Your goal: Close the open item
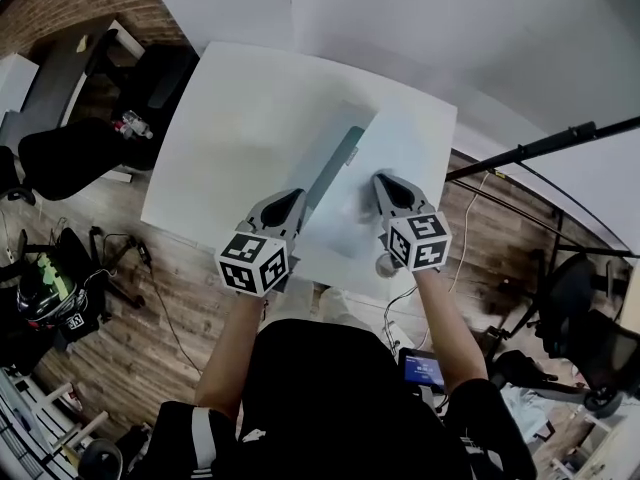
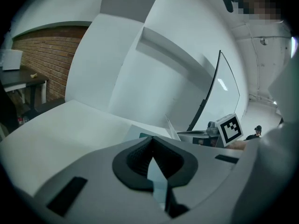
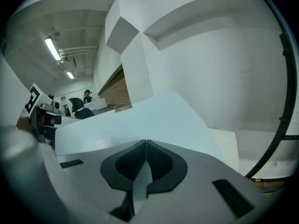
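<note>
Jaws of our left gripper (image 1: 296, 196) pinch the near edge of the folder (image 1: 405, 153), which lies open on the tabletop (image 1: 240, 118), its long axis running away from us. Our right gripper (image 1: 382, 180) clamps that same edge, equally near.

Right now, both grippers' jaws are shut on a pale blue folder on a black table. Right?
No: the head view shows a white table. The left gripper and right gripper do have jaws shut on the pale blue folder.
</note>
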Available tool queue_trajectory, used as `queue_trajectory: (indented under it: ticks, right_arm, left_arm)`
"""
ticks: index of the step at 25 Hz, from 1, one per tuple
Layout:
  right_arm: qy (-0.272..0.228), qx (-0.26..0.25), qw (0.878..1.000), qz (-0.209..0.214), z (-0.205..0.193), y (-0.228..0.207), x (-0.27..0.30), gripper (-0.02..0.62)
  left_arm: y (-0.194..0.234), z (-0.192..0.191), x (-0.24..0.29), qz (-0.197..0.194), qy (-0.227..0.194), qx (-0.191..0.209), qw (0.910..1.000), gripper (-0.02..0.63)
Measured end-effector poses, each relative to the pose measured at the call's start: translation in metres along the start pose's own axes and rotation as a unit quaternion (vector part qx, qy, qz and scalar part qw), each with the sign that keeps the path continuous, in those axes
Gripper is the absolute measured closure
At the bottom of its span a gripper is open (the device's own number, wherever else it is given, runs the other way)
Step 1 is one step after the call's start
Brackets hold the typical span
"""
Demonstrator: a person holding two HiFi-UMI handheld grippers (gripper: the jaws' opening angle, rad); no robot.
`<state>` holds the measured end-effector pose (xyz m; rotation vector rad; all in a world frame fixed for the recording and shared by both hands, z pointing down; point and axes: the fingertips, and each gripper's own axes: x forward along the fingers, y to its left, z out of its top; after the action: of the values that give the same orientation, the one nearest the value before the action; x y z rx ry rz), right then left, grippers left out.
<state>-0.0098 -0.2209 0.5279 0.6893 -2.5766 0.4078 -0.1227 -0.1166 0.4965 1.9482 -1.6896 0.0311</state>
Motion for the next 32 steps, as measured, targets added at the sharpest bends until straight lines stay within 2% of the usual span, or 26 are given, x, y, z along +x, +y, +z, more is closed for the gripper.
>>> queue_trajectory:
  ticks: [8, 12, 17, 25, 32]
  right_arm:
    - [0.009, -0.004, 1.000, 0.001, -0.001, 0.006, 0.018, 0.555]
    - [0.013, -0.004, 1.000, 0.000, -0.002, 0.008, 0.021, 0.555]
    - [0.017, -0.003, 1.000, 0.002, -0.003, 0.010, 0.027, 0.555]
    - [0.027, 0.000, 1.000, 0.003, -0.009, 0.014, 0.041, 0.555]
    - [0.031, 0.000, 1.000, 0.003, -0.012, 0.016, 0.049, 0.555]
  left_arm:
    - [0.039, -0.016, -0.013, 0.033, 0.001, -0.020, 0.9993, 0.595]
    - [0.050, -0.024, -0.013, 0.046, 0.009, -0.014, 0.9988, 0.595]
    - [0.064, -0.030, -0.014, 0.052, 0.017, -0.014, 0.9984, 0.595]
    - [0.090, -0.047, -0.015, 0.066, 0.029, -0.040, 0.9966, 0.595]
    - [0.103, -0.065, -0.015, 0.056, 0.042, -0.031, 0.9970, 0.595]
